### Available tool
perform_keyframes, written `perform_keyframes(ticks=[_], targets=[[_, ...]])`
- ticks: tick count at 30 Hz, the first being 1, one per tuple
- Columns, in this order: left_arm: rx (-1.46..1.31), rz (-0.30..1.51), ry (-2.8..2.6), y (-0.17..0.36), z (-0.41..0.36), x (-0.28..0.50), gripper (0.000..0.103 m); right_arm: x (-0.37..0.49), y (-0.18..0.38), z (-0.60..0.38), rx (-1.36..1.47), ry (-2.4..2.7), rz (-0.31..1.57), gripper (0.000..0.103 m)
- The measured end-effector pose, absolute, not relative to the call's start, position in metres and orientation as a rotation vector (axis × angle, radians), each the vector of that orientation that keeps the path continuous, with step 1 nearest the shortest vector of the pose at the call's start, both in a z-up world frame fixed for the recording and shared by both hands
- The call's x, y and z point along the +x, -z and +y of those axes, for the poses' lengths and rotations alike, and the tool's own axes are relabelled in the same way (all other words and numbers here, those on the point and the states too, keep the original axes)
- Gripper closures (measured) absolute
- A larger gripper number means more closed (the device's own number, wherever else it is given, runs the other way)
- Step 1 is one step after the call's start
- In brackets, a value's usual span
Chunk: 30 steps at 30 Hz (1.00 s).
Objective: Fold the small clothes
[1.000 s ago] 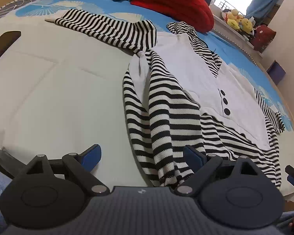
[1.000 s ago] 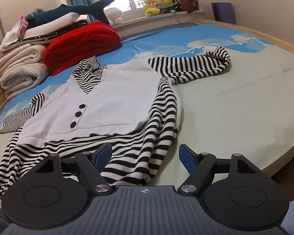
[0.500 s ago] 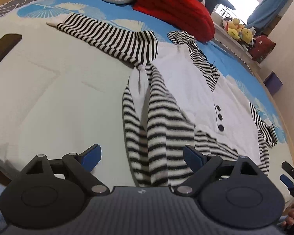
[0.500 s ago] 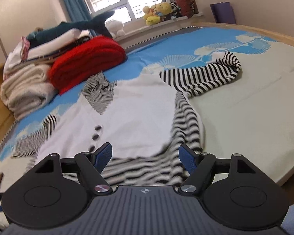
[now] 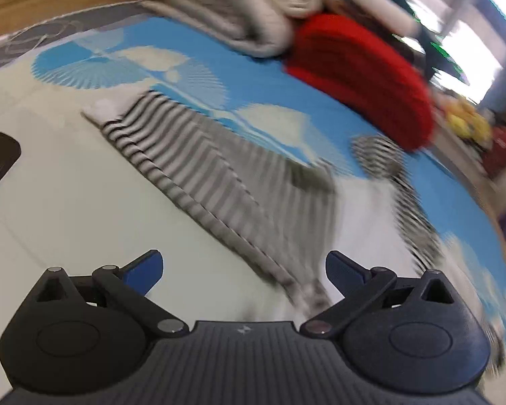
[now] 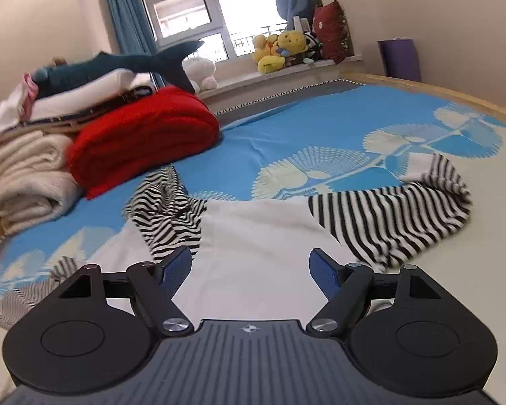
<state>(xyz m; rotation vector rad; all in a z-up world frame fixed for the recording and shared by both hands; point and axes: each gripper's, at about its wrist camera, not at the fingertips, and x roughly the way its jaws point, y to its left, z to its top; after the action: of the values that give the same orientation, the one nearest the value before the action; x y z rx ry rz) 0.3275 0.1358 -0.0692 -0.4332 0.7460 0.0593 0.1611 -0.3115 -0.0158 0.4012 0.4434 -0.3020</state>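
- The striped sweater (image 6: 253,253) lies flat on the bed (image 6: 320,128), its white front just under the right gripper (image 6: 249,270).
- That gripper's jaws are wide open and hold nothing.
- One striped sleeve (image 6: 398,216) bunches up at 2 o'clock, with bare cream bed past it out to the wooden edge (image 6: 455,96).
- The left gripper (image 5: 244,270) is open too, holding nothing.
- The other sleeve (image 5: 199,175) runs from 10 o'clock down between its fingers. Bare cream bed (image 5: 60,202) lies at 9 o'clock.
- The left view is very blurry, so the stripes smear.
- A red blanket (image 6: 141,138) and folded towels (image 6: 23,175) sit at 10 o'clock, blocking that side.
- The sweater's bottom hem is hidden by the grippers.
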Motion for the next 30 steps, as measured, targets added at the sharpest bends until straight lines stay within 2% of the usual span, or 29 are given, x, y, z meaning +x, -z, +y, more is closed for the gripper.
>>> perform_keyframes(ticks=[4,10,22,30], targets=[[-0.401,0.718,-0.175,0.081,0.148,0.379,0.0,0.188,0.033,-0.314,0.403,0.314,0.559,0.025],[-0.296,0.755,-0.276,0.111,0.153,0.426,0.0,0.201,0.037,-0.309,0.4,0.294,0.588,0.025],[-0.161,0.744,-0.348,0.137,0.151,0.452,0.0,0.216,0.056,-0.302,0.506,0.262,0.712,0.025],[-0.266,0.803,-0.315,0.129,0.165,0.464,0.0,0.216,0.06,-0.304,0.545,0.264,0.737,0.025]])
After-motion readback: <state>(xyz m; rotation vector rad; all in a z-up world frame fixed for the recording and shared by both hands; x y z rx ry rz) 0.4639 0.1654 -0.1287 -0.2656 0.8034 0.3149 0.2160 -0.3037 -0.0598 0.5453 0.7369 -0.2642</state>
